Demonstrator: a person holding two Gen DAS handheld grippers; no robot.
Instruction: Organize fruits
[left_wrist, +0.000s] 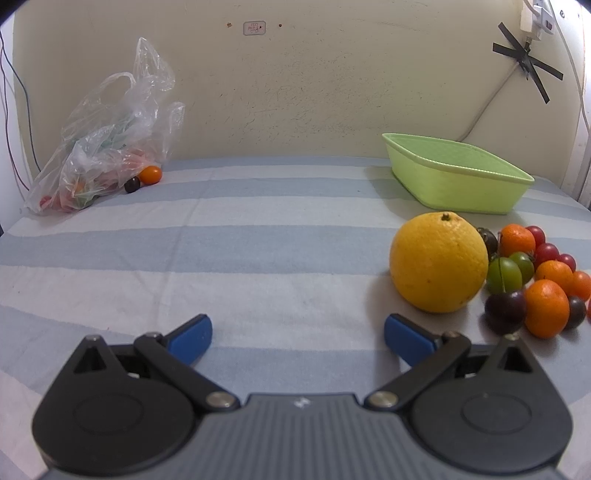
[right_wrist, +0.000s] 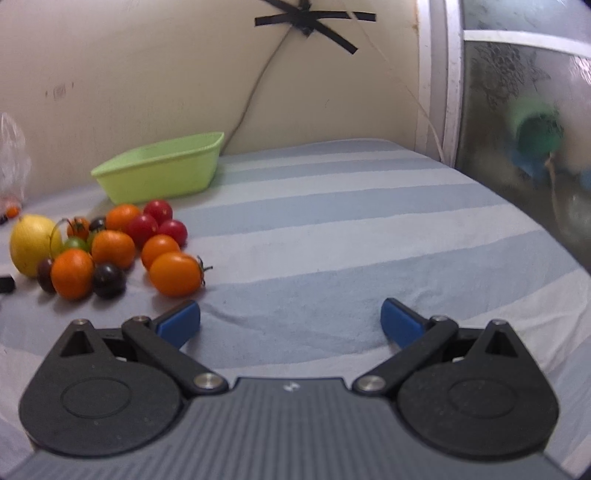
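A big yellow citrus (left_wrist: 439, 263) lies on the striped cloth at the right of the left wrist view, with a heap of small fruits (left_wrist: 537, 280) beside it: orange, red, green and dark ones. Behind them stands a light green basket (left_wrist: 458, 177), nothing visible inside. My left gripper (left_wrist: 297, 338) is open, low over the cloth, left of and nearer than the citrus. In the right wrist view the same fruit heap (right_wrist: 110, 247), yellow citrus (right_wrist: 33, 244) and green basket (right_wrist: 162, 171) sit at the left. My right gripper (right_wrist: 290, 322) is open, to the right of the heap, nothing between its fingers.
A crumpled clear plastic bag (left_wrist: 99, 147) with some fruit inside lies at the far left by the wall; an orange fruit (left_wrist: 151, 174) and a dark one (left_wrist: 132, 184) sit just outside it. A wall runs behind. A patterned glass panel (right_wrist: 517, 129) bounds the right side.
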